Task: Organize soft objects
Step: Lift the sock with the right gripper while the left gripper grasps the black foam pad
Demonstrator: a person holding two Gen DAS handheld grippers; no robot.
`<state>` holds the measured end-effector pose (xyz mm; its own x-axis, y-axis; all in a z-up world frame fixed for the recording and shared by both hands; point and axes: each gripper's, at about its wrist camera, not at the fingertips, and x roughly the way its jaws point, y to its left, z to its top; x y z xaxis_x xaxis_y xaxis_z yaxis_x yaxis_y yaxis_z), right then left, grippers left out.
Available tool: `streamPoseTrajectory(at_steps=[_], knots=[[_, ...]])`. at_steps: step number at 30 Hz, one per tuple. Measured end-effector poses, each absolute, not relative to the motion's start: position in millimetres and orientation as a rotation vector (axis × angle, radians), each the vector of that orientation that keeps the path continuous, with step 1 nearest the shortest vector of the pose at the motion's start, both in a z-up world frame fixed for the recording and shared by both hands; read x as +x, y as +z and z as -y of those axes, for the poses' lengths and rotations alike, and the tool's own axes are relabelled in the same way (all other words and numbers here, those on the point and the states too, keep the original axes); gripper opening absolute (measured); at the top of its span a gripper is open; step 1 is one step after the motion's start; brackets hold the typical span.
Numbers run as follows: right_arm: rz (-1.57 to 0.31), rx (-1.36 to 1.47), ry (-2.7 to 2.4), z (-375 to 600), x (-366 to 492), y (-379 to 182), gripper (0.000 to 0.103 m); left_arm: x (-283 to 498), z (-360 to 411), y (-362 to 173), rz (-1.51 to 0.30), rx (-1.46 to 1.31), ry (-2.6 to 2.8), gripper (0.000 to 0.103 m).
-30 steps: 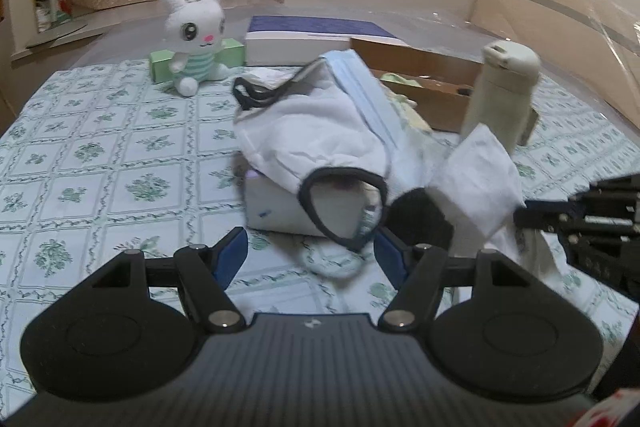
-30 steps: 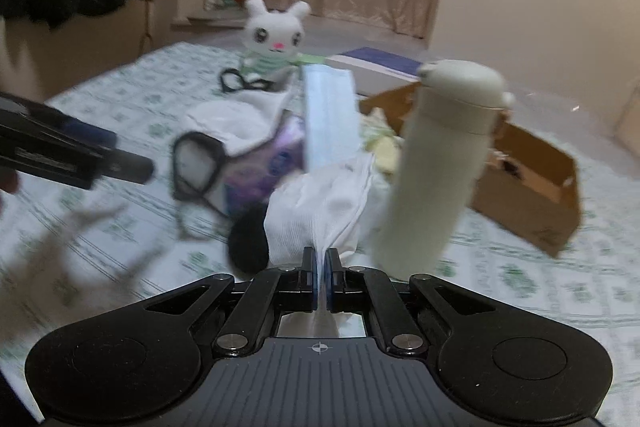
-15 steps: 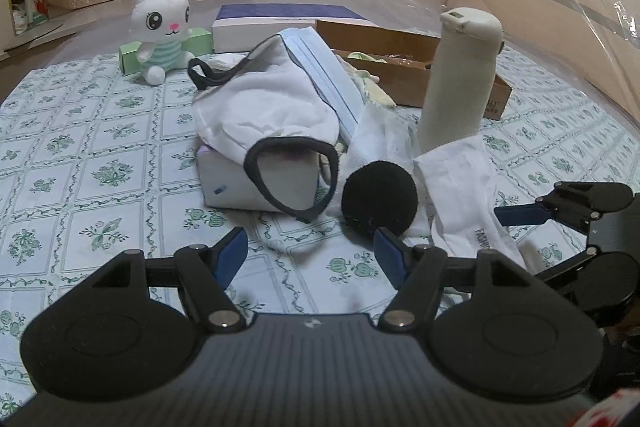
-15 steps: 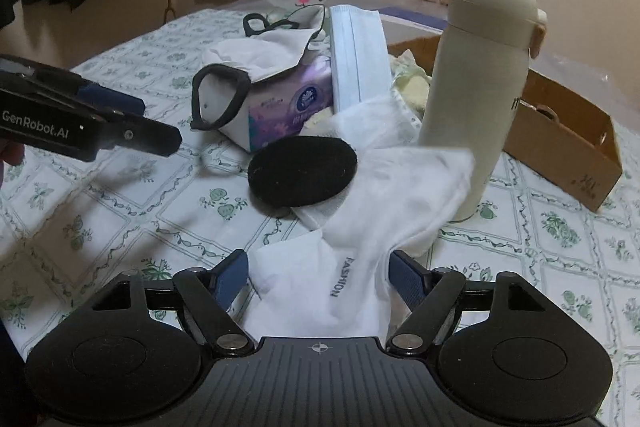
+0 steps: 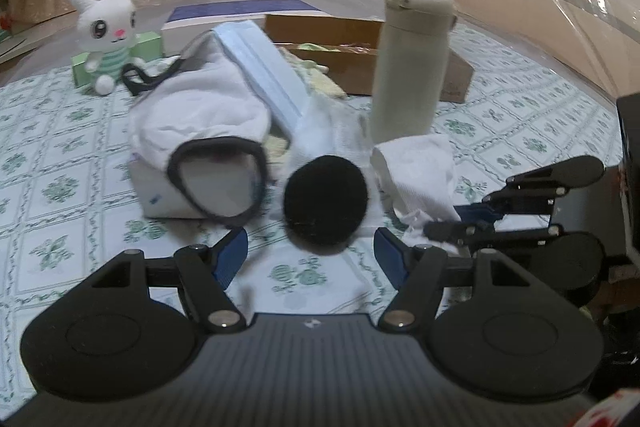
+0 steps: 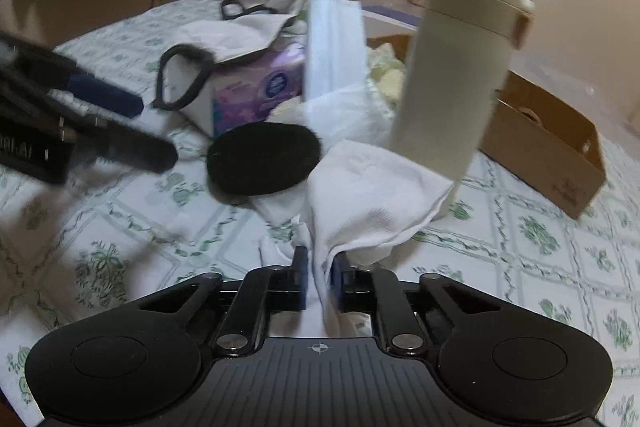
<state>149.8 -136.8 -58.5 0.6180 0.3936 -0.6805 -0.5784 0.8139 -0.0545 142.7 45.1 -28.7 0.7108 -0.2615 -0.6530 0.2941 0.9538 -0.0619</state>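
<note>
The white sock [image 6: 372,203] is pinched at its bunched lower end between my right gripper [image 6: 319,269] jaws, which stand narrow with cloth filling the gap. The rest of it drapes ahead of the jaws, its far edge lying against the foot of the cream flask [image 6: 452,67].

Handling judgement: light, limp knit, no stiffness. It will sag and trail when raised, and the far edge may drag on the flask, which is tall and could tip. The hold on the gathered end looks adequate; a grip nearer the middle would cut the trailing length.

Just left of the sock, ahead of my left gripper [image 5: 310,251], lies a black round pad [image 5: 325,199], soft and flat by appearance, resting partly on more white cloth. My left jaws are wide apart and hold nothing; the pad sits a little beyond them.

Further ahead: a tissue box [image 6: 256,95] with a white mask with black loops [image 5: 200,115] draped over it, and a blue face mask [image 6: 334,47] leaning upright. Beyond the flask, a cardboard box [image 6: 560,147]. At the far left, a white plush rabbit [image 5: 106,31]. All rest on the green-patterned bed cover [image 6: 120,227].
</note>
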Motion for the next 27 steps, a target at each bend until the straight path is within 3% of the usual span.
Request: streamPoseTrajectory(at_steps=[12,27], knots=[[-0.710,-0.187,0.460,179,153,-46,0.010,179,5,-50,-0.698,0.183,-0.261,0.065],[-0.724,-0.166,0.449,189,159,-51,0.010,208,10,-70,-0.744,0.219,-0.209,0.064]])
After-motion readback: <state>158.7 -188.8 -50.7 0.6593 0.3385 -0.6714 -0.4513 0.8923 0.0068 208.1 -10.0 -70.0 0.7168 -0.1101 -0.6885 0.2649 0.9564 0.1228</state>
